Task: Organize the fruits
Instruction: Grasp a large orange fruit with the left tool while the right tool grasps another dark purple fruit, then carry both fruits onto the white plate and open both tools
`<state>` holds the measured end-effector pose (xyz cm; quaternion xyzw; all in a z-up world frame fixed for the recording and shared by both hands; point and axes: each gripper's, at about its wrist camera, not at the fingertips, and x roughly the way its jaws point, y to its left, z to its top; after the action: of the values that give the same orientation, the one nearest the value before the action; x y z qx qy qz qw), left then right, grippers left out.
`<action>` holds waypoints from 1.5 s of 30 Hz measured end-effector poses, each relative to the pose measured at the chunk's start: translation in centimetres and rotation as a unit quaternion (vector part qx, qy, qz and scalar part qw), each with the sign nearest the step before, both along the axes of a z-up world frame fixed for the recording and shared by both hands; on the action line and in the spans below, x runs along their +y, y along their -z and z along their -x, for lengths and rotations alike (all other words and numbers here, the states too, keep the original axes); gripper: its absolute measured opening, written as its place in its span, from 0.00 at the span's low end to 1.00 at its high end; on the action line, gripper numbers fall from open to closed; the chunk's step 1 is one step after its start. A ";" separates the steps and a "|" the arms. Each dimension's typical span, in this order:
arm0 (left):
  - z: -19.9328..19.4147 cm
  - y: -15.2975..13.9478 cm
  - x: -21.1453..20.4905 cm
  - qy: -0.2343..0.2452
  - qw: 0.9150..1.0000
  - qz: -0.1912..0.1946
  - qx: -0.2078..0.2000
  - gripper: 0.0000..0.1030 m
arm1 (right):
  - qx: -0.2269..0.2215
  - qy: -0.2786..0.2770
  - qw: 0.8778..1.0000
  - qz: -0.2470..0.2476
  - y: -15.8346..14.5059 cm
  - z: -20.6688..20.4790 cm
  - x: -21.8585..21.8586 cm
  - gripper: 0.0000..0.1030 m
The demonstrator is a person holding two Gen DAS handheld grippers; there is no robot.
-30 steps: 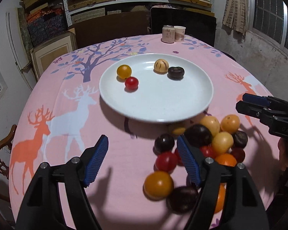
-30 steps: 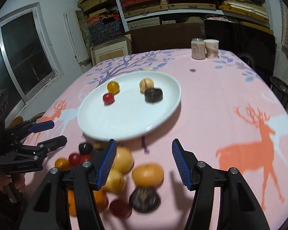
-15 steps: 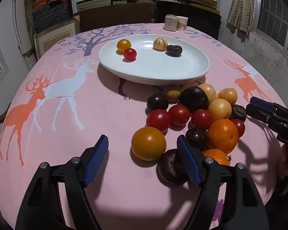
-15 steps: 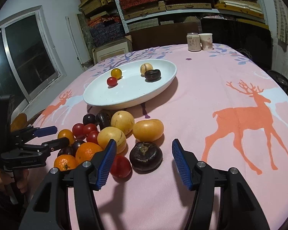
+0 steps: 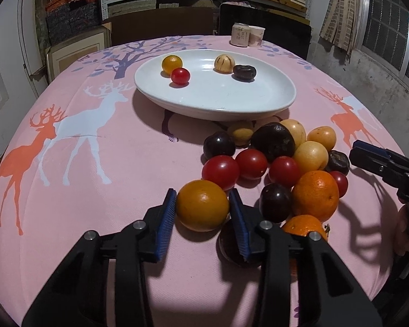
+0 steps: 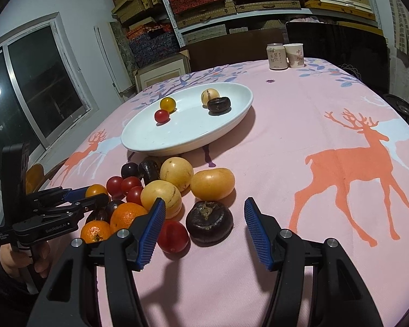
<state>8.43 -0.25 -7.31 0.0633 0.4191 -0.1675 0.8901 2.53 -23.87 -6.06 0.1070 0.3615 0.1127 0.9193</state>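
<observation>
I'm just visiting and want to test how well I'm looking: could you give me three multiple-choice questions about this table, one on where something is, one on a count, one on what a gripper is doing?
1. Where do the can and the paper cup stand?
A. At the table's far edge, behind the plate
B. On the plate
C. Among the loose fruit

2. How many fruits lie on the white plate?
A. Two
B. Four
C. Seven

3. What sits between the fingers of the left gripper?
A. Nothing
B. A red tomato
C. A yellow-orange round fruit

Answers:
1 A: both stand side by side beyond the plate's far rim.
2 B: an orange-yellow one, a red one, a pale striped one and a dark one.
3 C: the blue pads flank it and the jaws are closing on it.
</observation>
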 end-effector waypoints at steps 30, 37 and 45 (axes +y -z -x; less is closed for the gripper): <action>0.0 -0.3 1.9 -0.023 0.999 0.047 -0.006 0.38 | 0.018 -0.052 0.997 0.059 -0.1 1.8 1.6 0.39; 0.0 -0.2 1.8 -0.022 0.999 0.047 -0.005 0.38 | 0.055 -0.027 0.997 0.054 1.3 -0.9 1.3 0.42; 0.0 -0.2 1.7 -0.021 0.999 0.046 -0.004 0.38 | 0.062 -0.027 0.995 0.079 1.5 -1.3 2.3 0.43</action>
<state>8.39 1.49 -7.15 0.0144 0.4084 -0.1678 0.8971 3.85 -21.54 -7.54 0.0309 0.4286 0.1017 0.8972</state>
